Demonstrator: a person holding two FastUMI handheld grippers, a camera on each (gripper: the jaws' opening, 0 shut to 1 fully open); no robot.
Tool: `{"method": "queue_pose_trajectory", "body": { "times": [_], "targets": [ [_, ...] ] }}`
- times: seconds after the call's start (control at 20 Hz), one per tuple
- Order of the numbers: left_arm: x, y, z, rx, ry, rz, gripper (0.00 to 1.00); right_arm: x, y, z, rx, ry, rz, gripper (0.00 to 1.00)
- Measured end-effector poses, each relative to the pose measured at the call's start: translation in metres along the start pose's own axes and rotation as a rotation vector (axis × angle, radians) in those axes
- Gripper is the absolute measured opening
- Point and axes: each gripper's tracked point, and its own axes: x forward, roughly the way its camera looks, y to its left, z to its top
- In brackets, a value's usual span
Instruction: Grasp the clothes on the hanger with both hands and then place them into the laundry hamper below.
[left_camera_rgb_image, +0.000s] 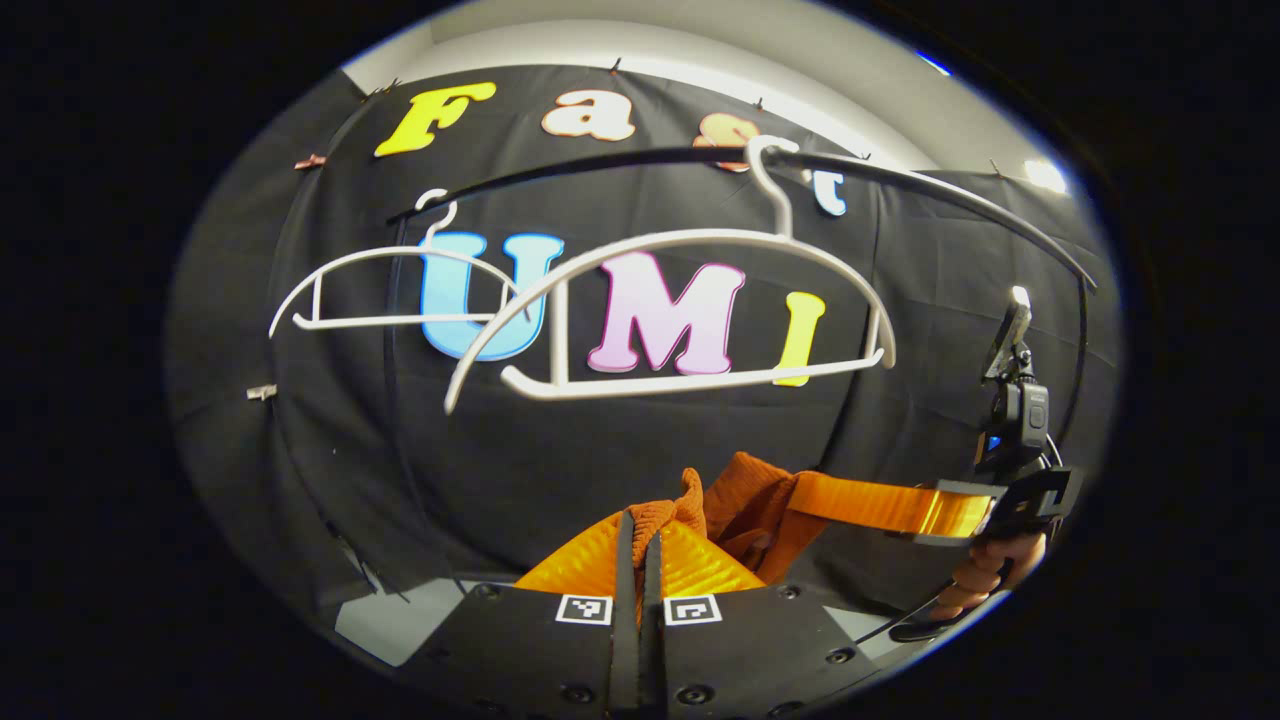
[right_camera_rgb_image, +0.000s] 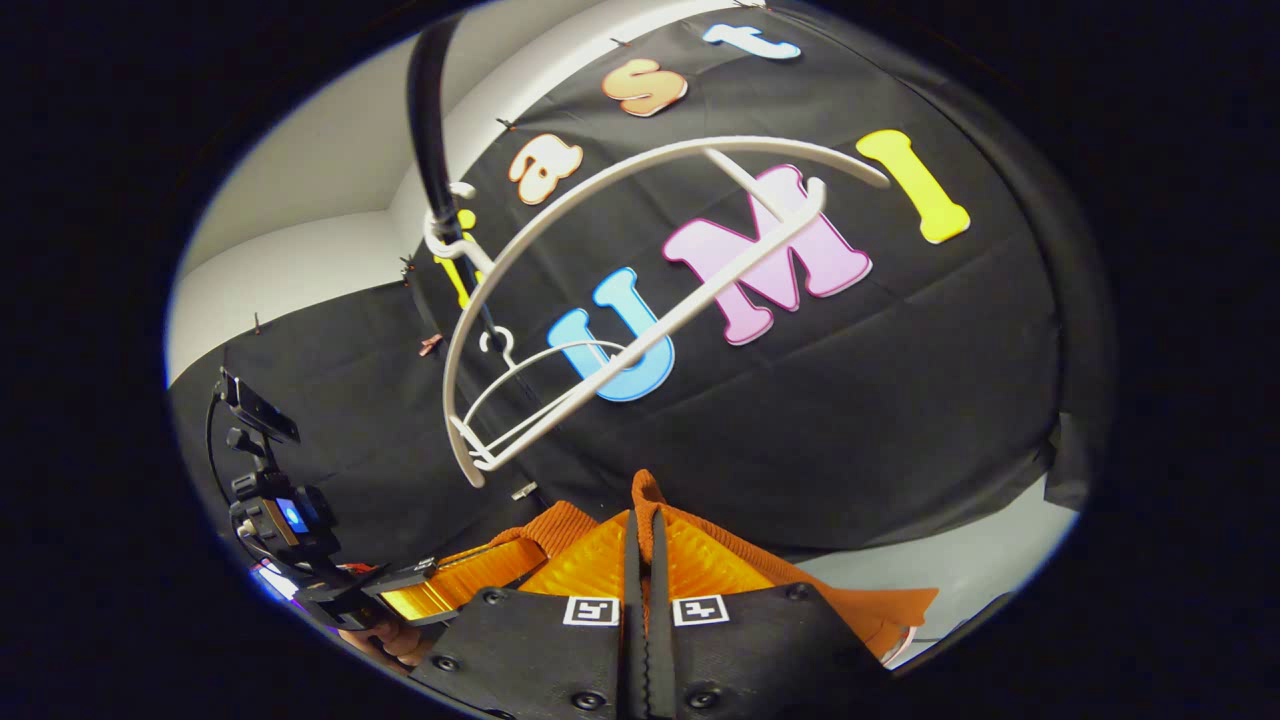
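Gripping the orange garment (left_camera_rgb_image: 745, 500) between them, the left gripper (left_camera_rgb_image: 640, 545) and right gripper (right_camera_rgb_image: 645, 540) were each pinched closed on fabric; it hung below the bare white hanger (left_camera_rgb_image: 690, 300), and lowering into the hamper remained.

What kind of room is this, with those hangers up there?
Probably a small recording booth set up like a laundry corner: two bare white plastic hangers hang on a black rail before a black cloth wall, and both grippers hold an orange knitted garment.
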Motion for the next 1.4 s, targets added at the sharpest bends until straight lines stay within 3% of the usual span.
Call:
{"method": "queue_pose_trajectory", "body": {
  "times": [0.15,0.2,0.5,0.8,0.85,0.95,1.1,1.15,1.2,1.4],
  "targets": [
    [0.012,0.005,-0.023,-0.045,0.046,0.024,0.07,0.000,-0.032,-0.024,-0.004,0.039,-0.065,0.05],
    [0.016,0.007,-0.040,-0.062,0.075,0.037,0.02,0.001,-0.048,-0.036,-0.004,0.064,-0.097,0.05],
    [0.030,0.023,-0.155,-0.104,0.313,0.108,0.05,-0.011,-0.128,-0.128,-0.117,0.277,-0.290,0.05],
    [0.027,0.026,-0.255,-0.079,0.538,0.136,0.05,-0.028,-0.167,-0.198,-0.168,0.460,-0.381,0.07],
    [0.023,0.030,-0.261,-0.038,0.551,0.153,0.08,-0.032,-0.172,-0.201,-0.197,0.472,-0.403,0.14],
    [0.021,0.032,-0.263,0.031,0.548,0.167,0.27,-0.035,-0.180,-0.205,-0.260,0.485,-0.438,0.35],
    [0.015,0.026,-0.270,0.047,0.565,0.189,0.96,-0.046,-0.199,-0.206,-0.292,0.508,-0.543,0.99],
    [0.012,0.021,-0.266,0.031,0.560,0.185,0.95,-0.049,-0.201,-0.208,-0.283,0.510,-0.561,1.00],
    [0.012,0.023,-0.267,0.016,0.557,0.186,0.95,-0.053,-0.200,-0.211,-0.272,0.514,-0.572,0.95],
    [0.005,0.020,-0.247,-0.019,0.529,0.182,0.95,-0.068,-0.195,-0.210,-0.275,0.510,-0.588,0.99]
  ]
}}
